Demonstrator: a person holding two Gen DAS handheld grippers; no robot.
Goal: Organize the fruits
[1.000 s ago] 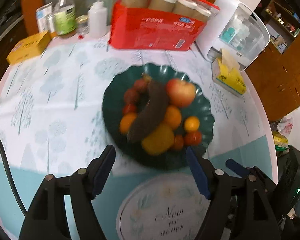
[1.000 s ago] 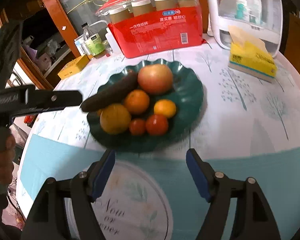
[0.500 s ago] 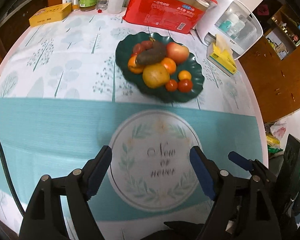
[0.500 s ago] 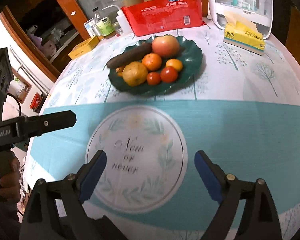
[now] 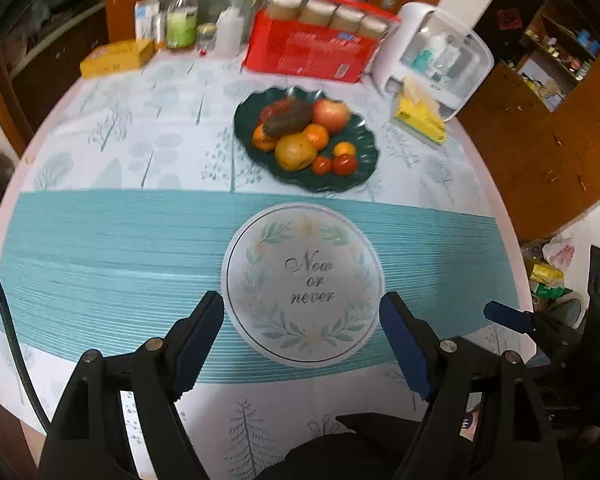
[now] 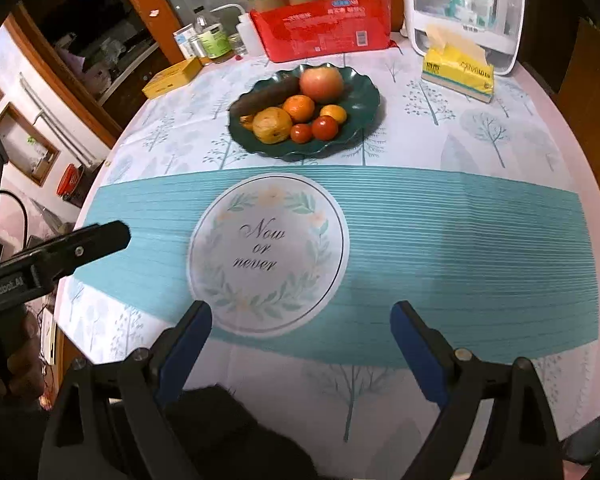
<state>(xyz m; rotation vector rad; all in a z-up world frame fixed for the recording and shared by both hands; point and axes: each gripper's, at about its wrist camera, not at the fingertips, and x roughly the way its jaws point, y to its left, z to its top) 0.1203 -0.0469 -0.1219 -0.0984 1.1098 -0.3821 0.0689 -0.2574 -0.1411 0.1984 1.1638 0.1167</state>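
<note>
A dark green scalloped plate (image 5: 362, 148) (image 6: 364, 100) stands on the far half of the round table. It holds a red apple (image 5: 331, 115) (image 6: 321, 84), a dark brown banana (image 5: 290, 119) (image 6: 268, 96), oranges (image 6: 299, 108), a yellow-brown pear (image 5: 295, 152) (image 6: 272, 125), tomatoes (image 6: 324, 127) and other small fruits. My left gripper (image 5: 302, 340) is open and empty, low over the near table edge. My right gripper (image 6: 300, 344) is open and empty, also near the front edge. Both are far from the plate.
A red pack of jars (image 5: 314, 52) (image 6: 324, 28), a white dispenser box (image 5: 440, 56) (image 6: 466, 12), a yellow tissue pack (image 5: 418, 120) (image 6: 458, 70), a yellow box (image 5: 116, 58) (image 6: 172, 77) and bottles (image 5: 182, 20) line the table's far edge. The left gripper's finger (image 6: 72, 248) shows at left.
Both grippers have pulled back from just in front of the fruit plate to the near edge of the table. Both stay open and empty. The plate and fruit have not moved.
</note>
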